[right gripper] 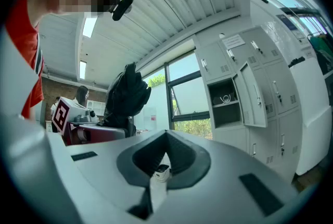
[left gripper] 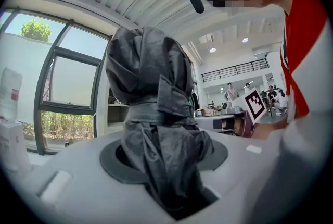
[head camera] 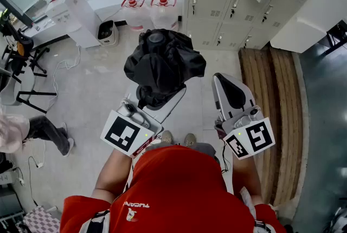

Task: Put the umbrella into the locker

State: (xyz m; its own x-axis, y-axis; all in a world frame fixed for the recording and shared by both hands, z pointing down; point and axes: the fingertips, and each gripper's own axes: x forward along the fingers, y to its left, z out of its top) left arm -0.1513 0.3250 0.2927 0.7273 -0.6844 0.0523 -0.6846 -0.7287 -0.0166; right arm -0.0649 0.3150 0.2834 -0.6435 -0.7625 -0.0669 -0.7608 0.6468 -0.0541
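Carrying step: left tool (head camera: 154, 101) pinches the umbrella (head camera: 162, 64); right tool (head camera: 227, 88) pressed together, empty. Next — bring it to the lockers (head camera: 227, 10) at one o'clock, into the open locker (right gripper: 226, 106).

Matt black cloth umbrella (head camera: 162, 66), smooth painted metal lockers (head camera: 217, 4), rough wooden planks (head camera: 271, 107)

Bright daylight pours through the windows (left gripper: 62, 82), leaving the umbrella (left gripper: 151, 113) a dark backlit mass; both gripper views bend into black corners
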